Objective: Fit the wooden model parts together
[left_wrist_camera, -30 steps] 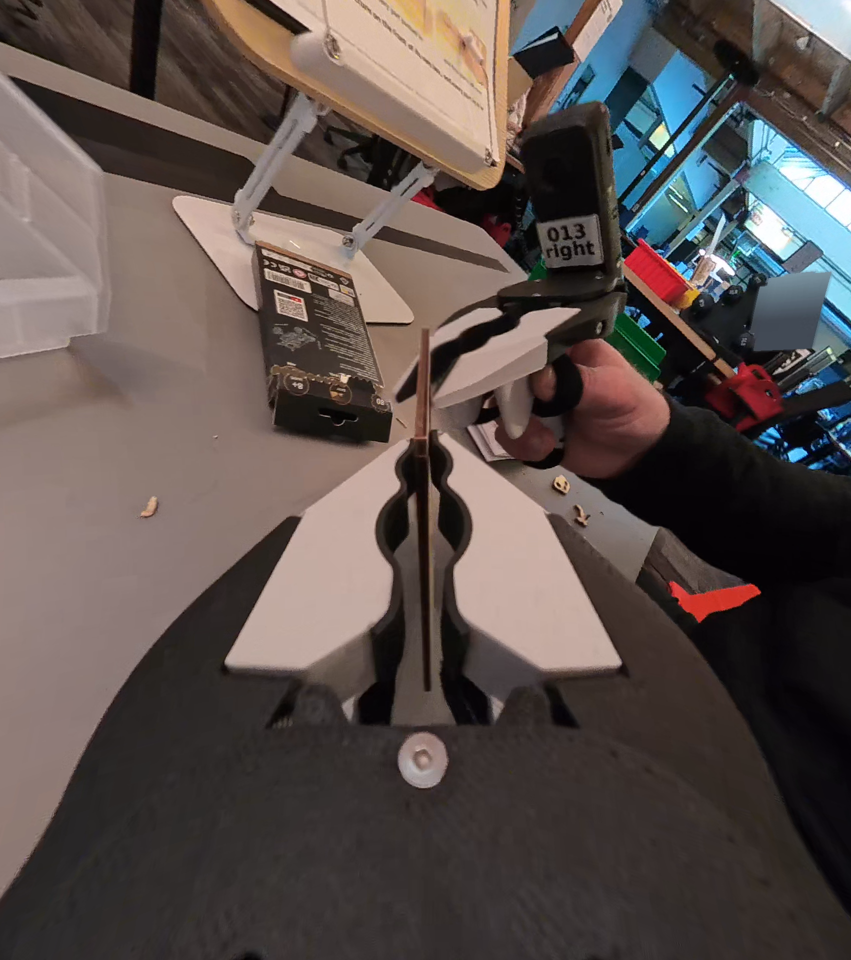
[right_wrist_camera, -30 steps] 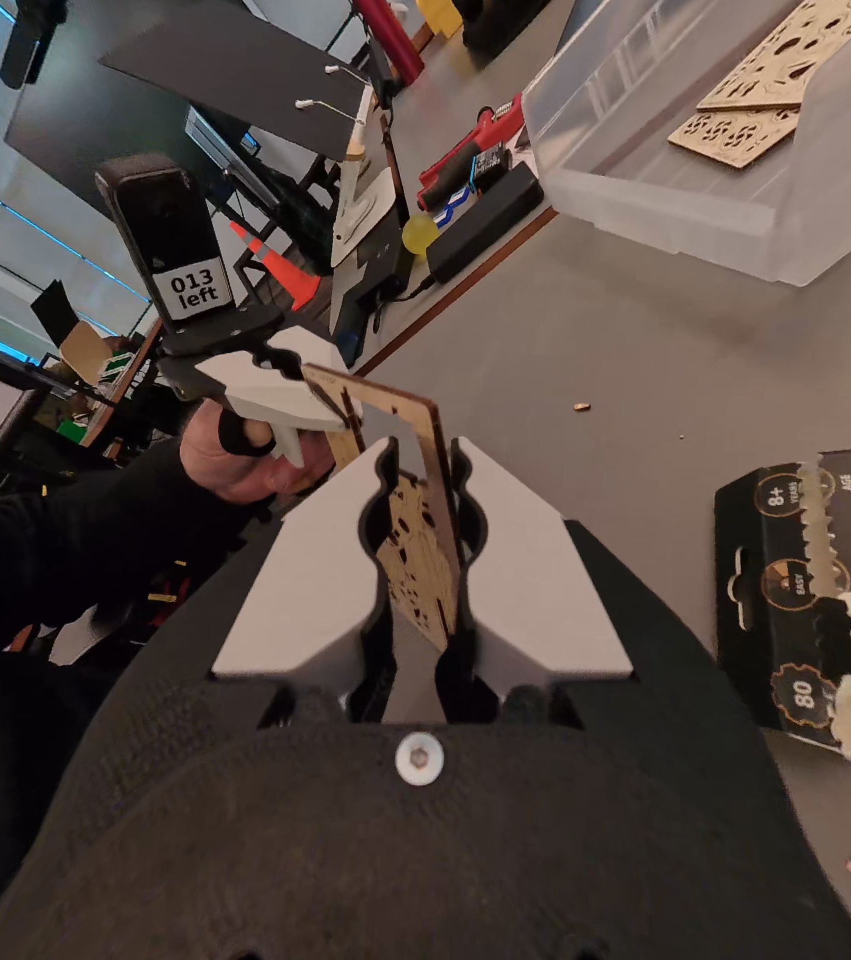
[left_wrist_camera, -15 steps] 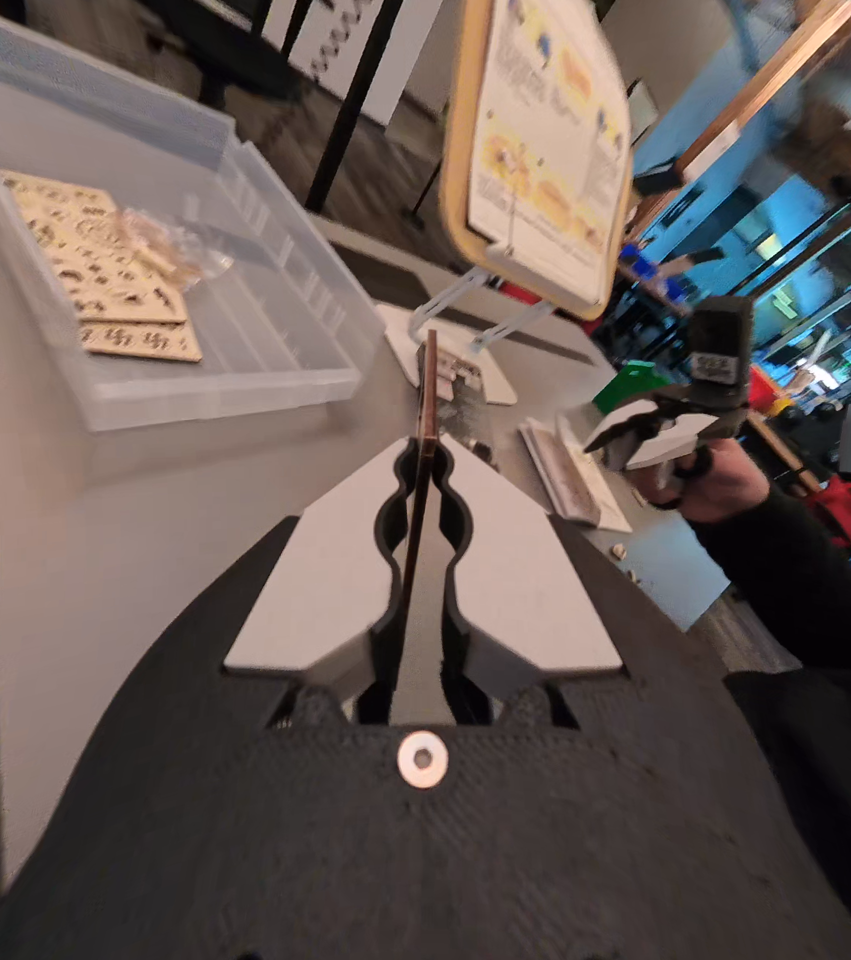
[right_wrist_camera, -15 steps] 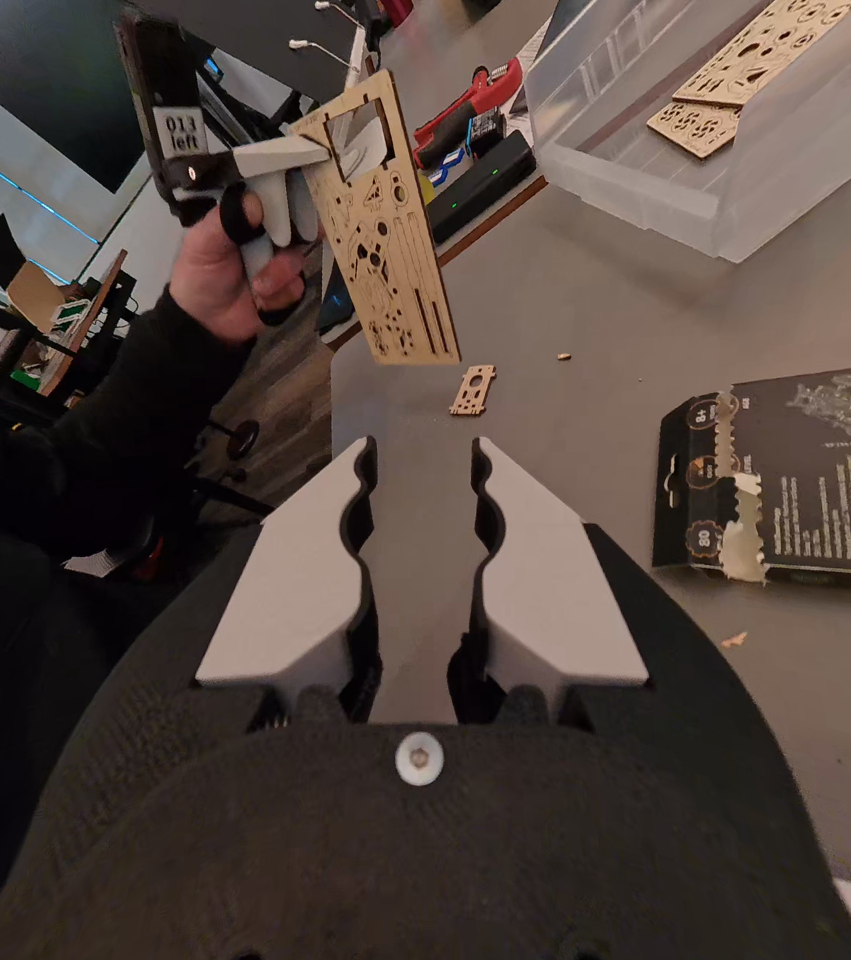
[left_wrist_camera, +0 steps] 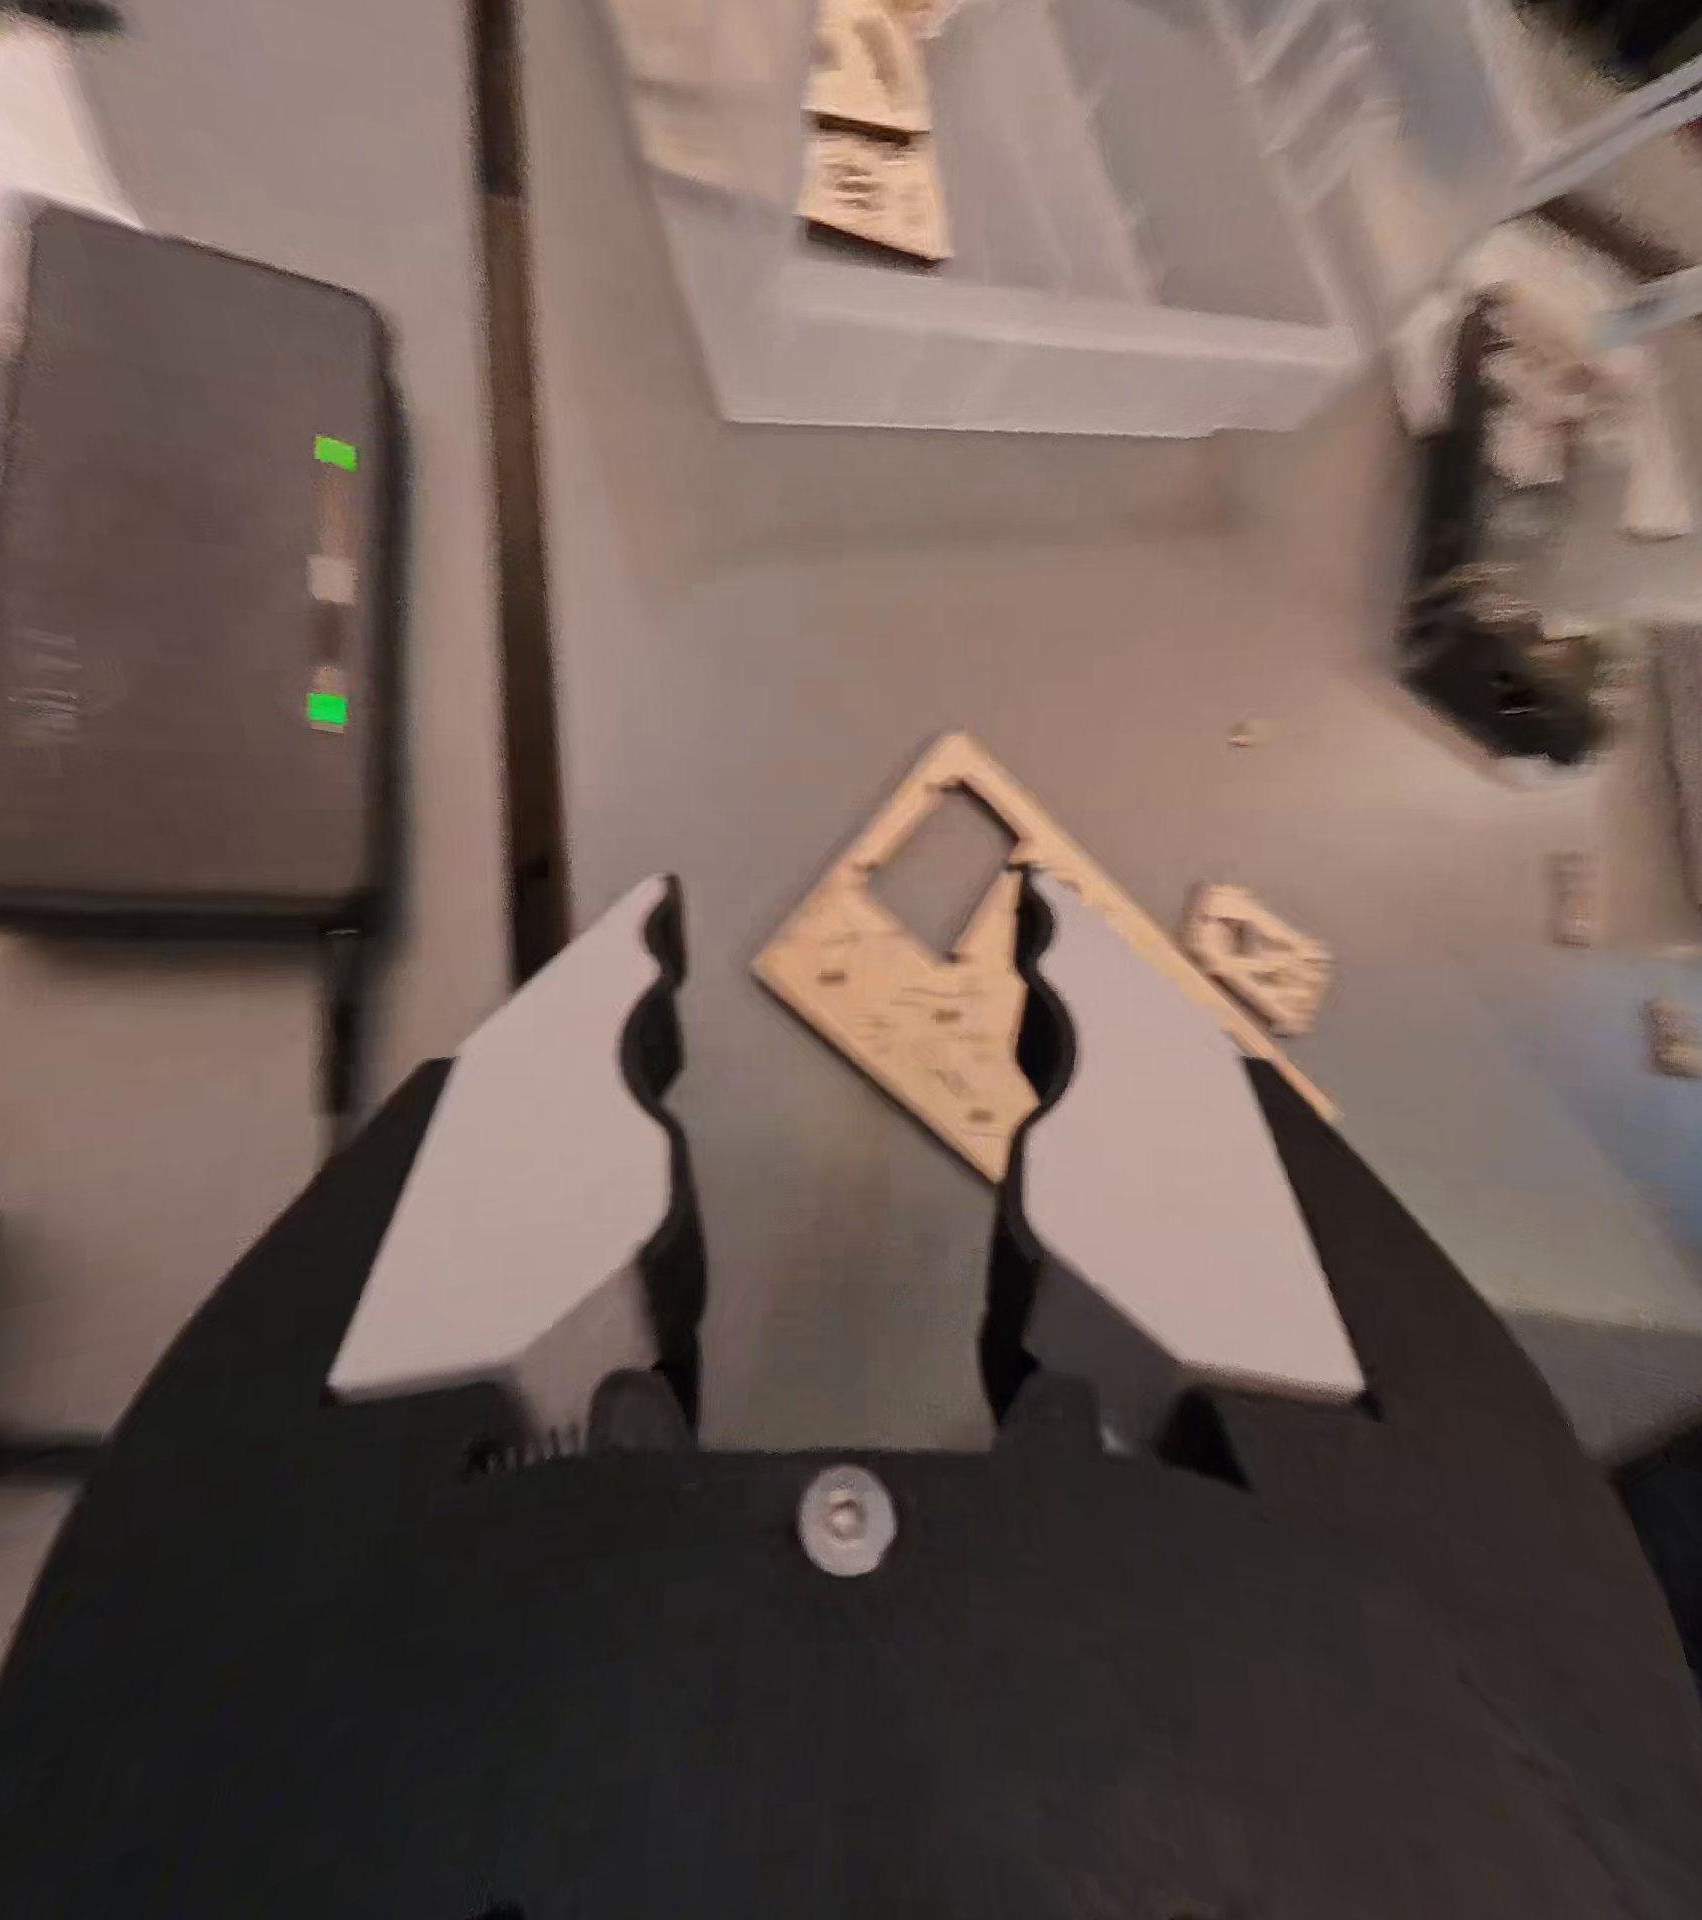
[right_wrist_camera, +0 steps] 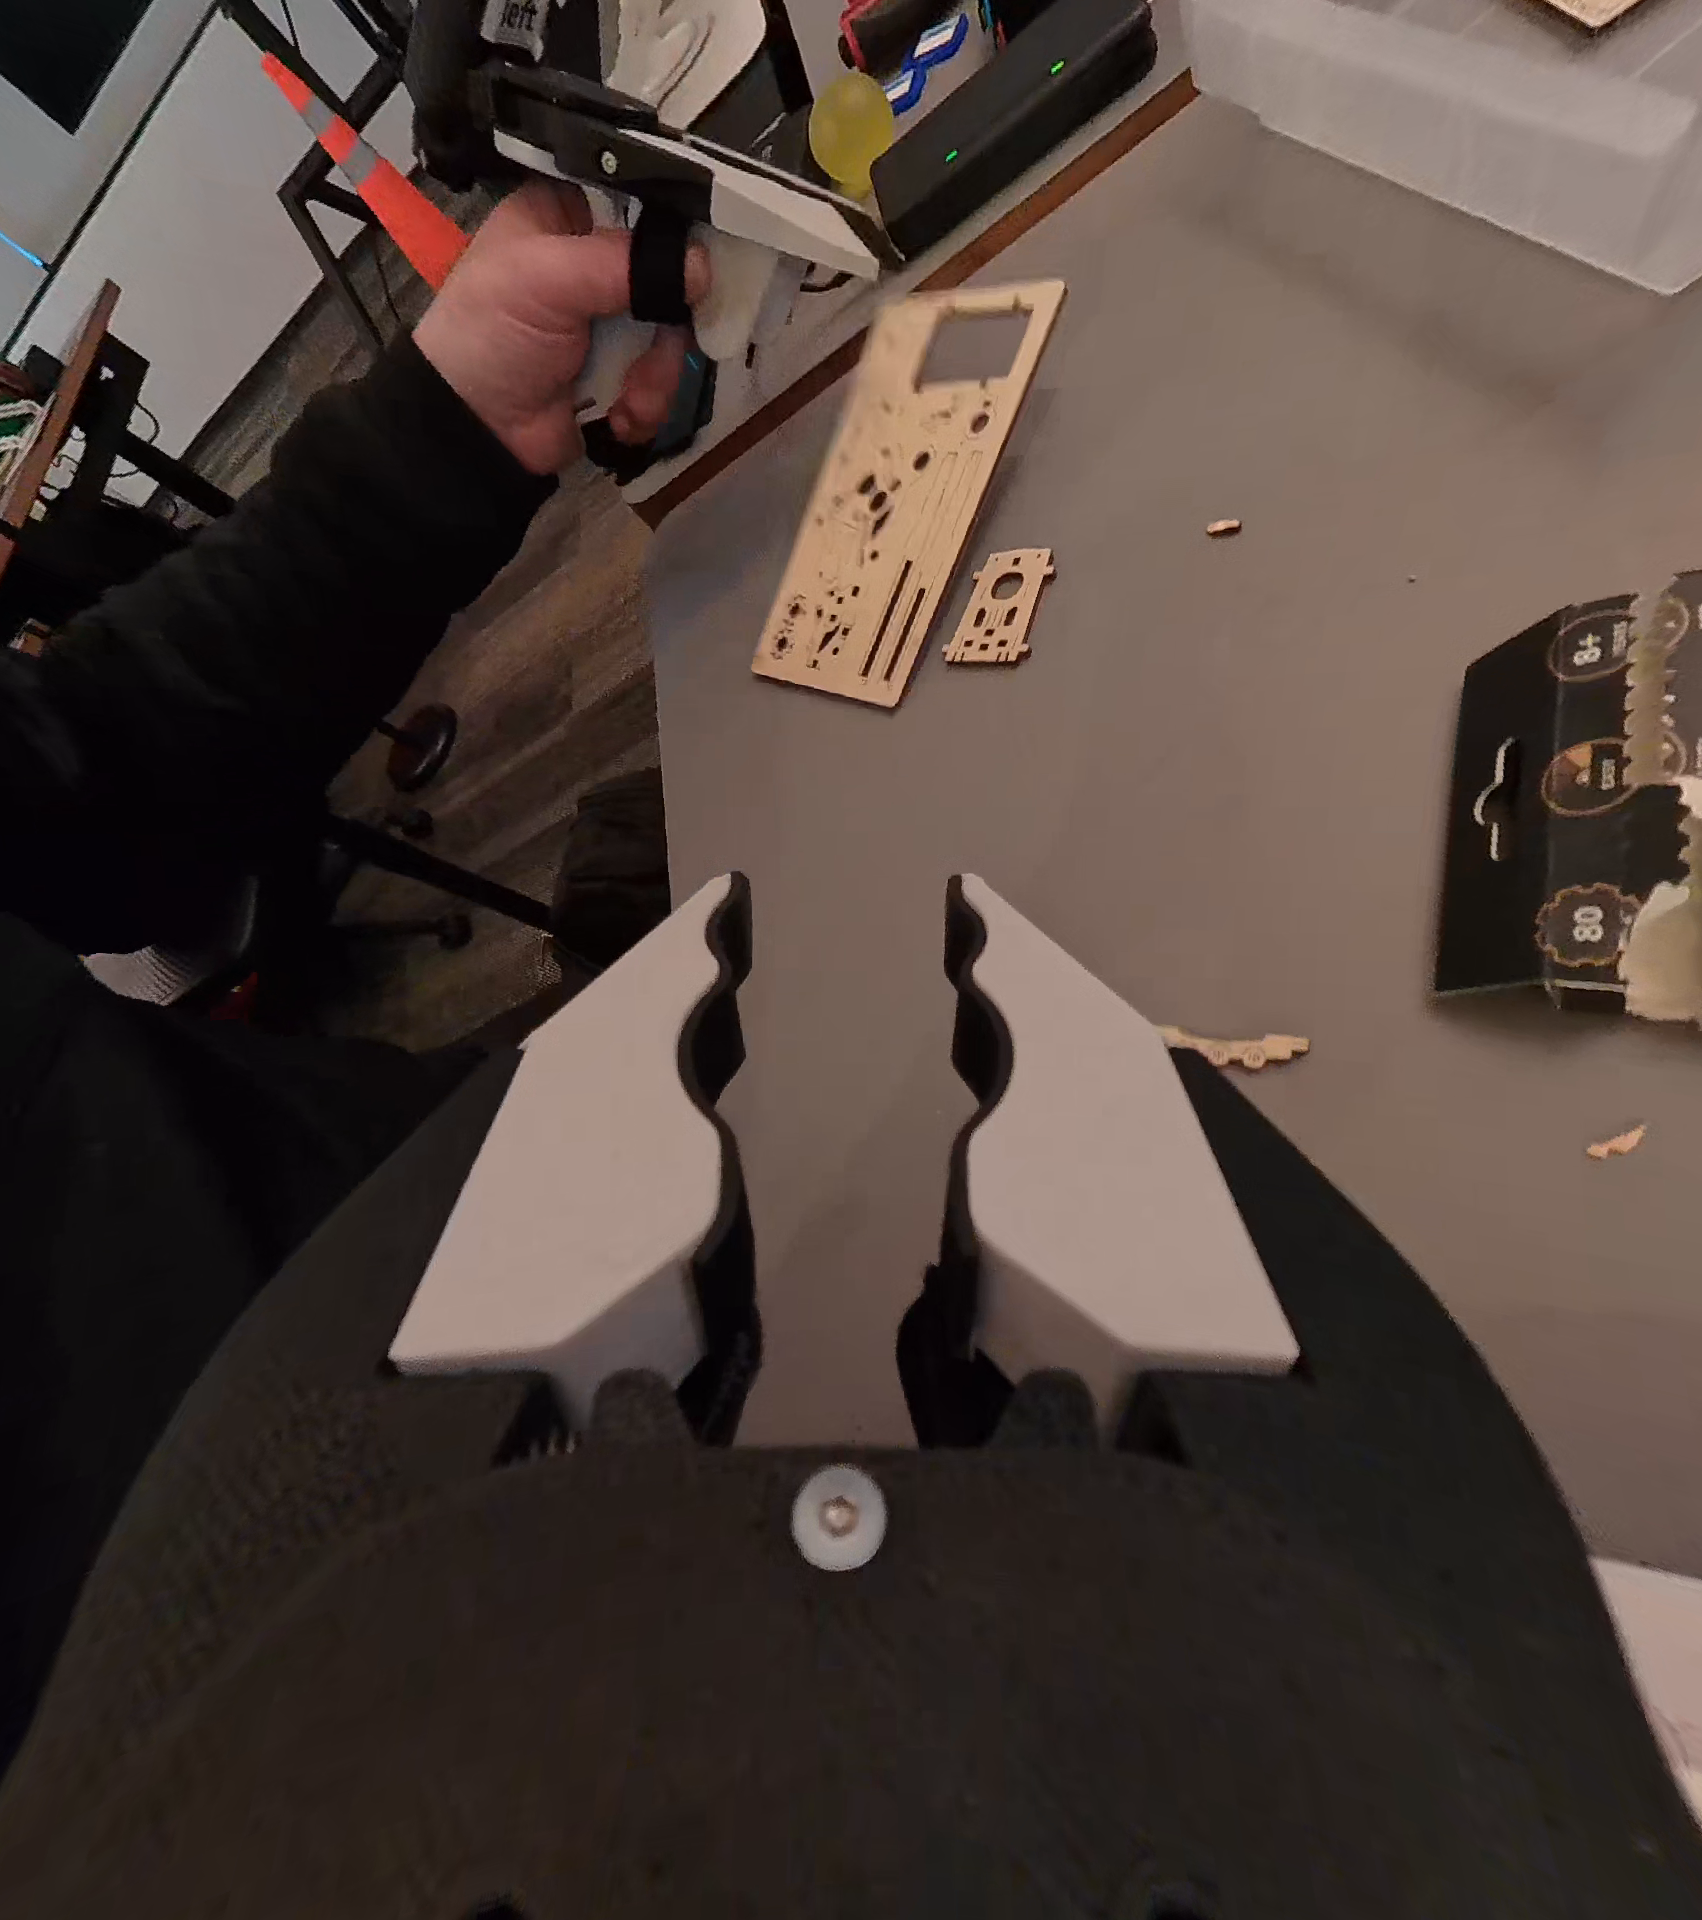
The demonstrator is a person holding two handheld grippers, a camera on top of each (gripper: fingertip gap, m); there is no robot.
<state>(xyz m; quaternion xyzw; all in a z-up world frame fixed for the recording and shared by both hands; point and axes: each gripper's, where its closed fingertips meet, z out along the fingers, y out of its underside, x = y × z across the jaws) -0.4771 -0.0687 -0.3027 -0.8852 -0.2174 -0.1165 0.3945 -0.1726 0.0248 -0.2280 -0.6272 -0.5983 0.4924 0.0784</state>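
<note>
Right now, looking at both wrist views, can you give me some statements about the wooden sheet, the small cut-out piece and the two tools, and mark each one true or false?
1. The wooden sheet lies flat on the grey table. True.
2. The left tool is shut on the wooden sheet. False: its fingers are apart and hold nothing.
3. A small cut-out piece lies beside the sheet, apart from it. True.
4. The right tool holds the small cut-out piece. False: it is open and empty, with bare table between its fingers.
5. The torn black box stands upright on the sheet. False: it lies on the table, well away from the sheet.
</note>
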